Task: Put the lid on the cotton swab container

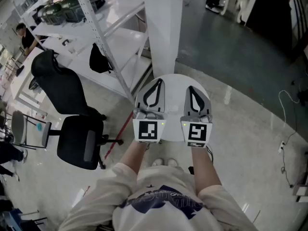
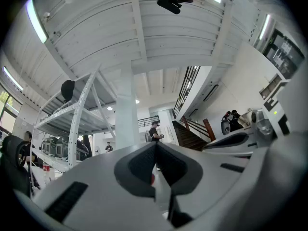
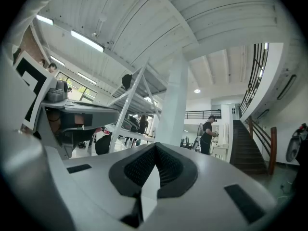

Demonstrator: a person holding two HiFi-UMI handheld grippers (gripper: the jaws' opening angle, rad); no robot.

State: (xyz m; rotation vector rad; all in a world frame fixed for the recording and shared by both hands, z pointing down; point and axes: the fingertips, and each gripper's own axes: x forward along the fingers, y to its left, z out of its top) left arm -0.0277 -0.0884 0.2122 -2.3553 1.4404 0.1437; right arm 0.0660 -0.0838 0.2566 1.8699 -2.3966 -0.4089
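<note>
Here, no view showed the cotton swab container or its lid. The left tool (image 1: pixel 155 88) and the right tool (image 1: pixel 194 94) were held side by side, pointing away, above a round white table (image 1: pixel 174 86) just near of a white pillar (image 1: pixel 162 28). Both tools were clenched, pads together on nothing. A black office chair (image 1: pixel 72 124) stood to the left.

Head view looks steeply down, close above left gripper (image 1: pixel 157 82) and right gripper (image 1: pixel 192 88). Each gripper view faces slightly upward along its jaws; all three share the pillar (image 1: pixel 162 28) and rack (image 1: pixel 103 37).
</note>
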